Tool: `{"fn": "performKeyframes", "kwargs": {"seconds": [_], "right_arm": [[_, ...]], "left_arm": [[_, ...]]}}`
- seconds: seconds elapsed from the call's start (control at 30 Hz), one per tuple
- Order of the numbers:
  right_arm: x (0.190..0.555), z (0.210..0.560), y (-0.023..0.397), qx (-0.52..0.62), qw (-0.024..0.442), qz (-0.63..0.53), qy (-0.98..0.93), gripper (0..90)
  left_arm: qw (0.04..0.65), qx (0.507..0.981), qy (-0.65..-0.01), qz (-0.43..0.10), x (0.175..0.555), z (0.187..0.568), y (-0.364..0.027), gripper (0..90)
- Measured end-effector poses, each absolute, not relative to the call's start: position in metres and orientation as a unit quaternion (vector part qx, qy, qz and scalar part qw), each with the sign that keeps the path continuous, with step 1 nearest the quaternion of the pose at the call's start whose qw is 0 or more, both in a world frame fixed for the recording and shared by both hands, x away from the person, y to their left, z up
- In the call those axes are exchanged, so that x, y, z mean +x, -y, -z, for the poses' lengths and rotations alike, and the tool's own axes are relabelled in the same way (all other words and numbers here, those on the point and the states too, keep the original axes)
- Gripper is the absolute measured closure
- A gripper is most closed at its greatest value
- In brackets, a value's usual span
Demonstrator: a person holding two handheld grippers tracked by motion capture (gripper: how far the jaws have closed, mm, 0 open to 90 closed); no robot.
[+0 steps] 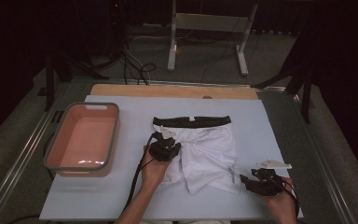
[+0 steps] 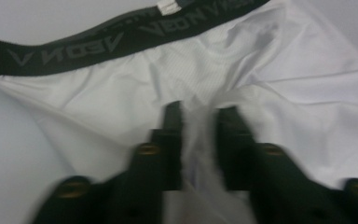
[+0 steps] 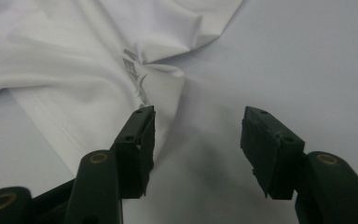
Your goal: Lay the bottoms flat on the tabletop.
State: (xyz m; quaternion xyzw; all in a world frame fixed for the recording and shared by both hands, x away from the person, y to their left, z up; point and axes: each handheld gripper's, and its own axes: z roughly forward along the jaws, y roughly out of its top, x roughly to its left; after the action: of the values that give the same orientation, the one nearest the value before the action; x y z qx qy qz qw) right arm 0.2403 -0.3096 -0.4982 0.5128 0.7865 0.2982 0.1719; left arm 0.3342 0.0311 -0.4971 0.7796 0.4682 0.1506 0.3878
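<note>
Three cameras: one fixed overhead, two riding your grippers.
Your high view looks forward and down across the table (image 1: pixel 98 205); both gripper views sit close over the white shorts (image 1: pixel 209 149), which all three share.

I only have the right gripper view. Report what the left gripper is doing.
Observer: The left gripper sits over the middle of the white shorts, jaws narrowly apart with a ridge of cloth between them; whether they pinch it is unclear.
Operator: Give me the waistband's position.
Observer: The black waistband lies flat along the shorts' far edge, beyond that gripper.
Operator: Name any container.
Observer: A pink basin stands left of the shorts, apparently empty.
</note>
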Motion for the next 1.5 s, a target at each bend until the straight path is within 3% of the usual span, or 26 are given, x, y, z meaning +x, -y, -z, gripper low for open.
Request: {"fn": "performKeyframes", "kwargs": {"seconds": [0.07, 0.17, 0.37, 0.67, 0.77, 0.9, 1.07, 1.33, 1.5], "right_arm": [[0.24, 0.499, 0.308, 0.511, 0.171, -0.299, -0.788, 44.8], [0.24, 0.5, 0.305, 0.51, 0.163, -0.3, -0.79, 46.3], [0.242, 0.502, 0.301, 0.503, 0.151, -0.299, -0.797, 54.9], [0.242, 0.504, 0.298, 0.496, 0.14, -0.3, -0.802, 59.8], [0.242, 0.504, 0.298, 0.496, 0.139, -0.3, -0.803, 60.8], [0.243, 0.505, 0.298, 0.494, 0.129, -0.301, -0.805, 68.4], [0.243, 0.506, 0.297, 0.492, 0.126, -0.298, -0.808, 69.6], [0.244, 0.508, 0.294, 0.488, 0.125, -0.291, -0.813, 74.8], [0.245, 0.51, 0.294, 0.486, 0.123, -0.286, -0.817, 81.4]], "left_arm": [[0.402, 0.776, -0.463, -0.149, 0.327, 0.494, -0.031, 56.5], [0.426, 0.77, -0.453, -0.144, 0.314, 0.486, -0.033, 49.0], [0.441, 0.783, -0.419, -0.132, 0.284, 0.48, -0.028, 45.0], [0.431, 0.813, -0.379, -0.1, 0.247, 0.491, -0.017, 44.7], [0.434, 0.812, -0.381, -0.087, 0.24, 0.497, -0.017, 44.7], [0.423, 0.821, -0.375, -0.074, 0.23, 0.506, -0.018, 44.6], [0.417, 0.825, -0.376, -0.056, 0.221, 0.514, -0.021, 45.3], [0.398, 0.843, -0.359, -0.047, 0.215, 0.526, -0.012, 50.0], [0.395, 0.848, -0.35, -0.046, 0.214, 0.526, -0.008, 62.4]]}}
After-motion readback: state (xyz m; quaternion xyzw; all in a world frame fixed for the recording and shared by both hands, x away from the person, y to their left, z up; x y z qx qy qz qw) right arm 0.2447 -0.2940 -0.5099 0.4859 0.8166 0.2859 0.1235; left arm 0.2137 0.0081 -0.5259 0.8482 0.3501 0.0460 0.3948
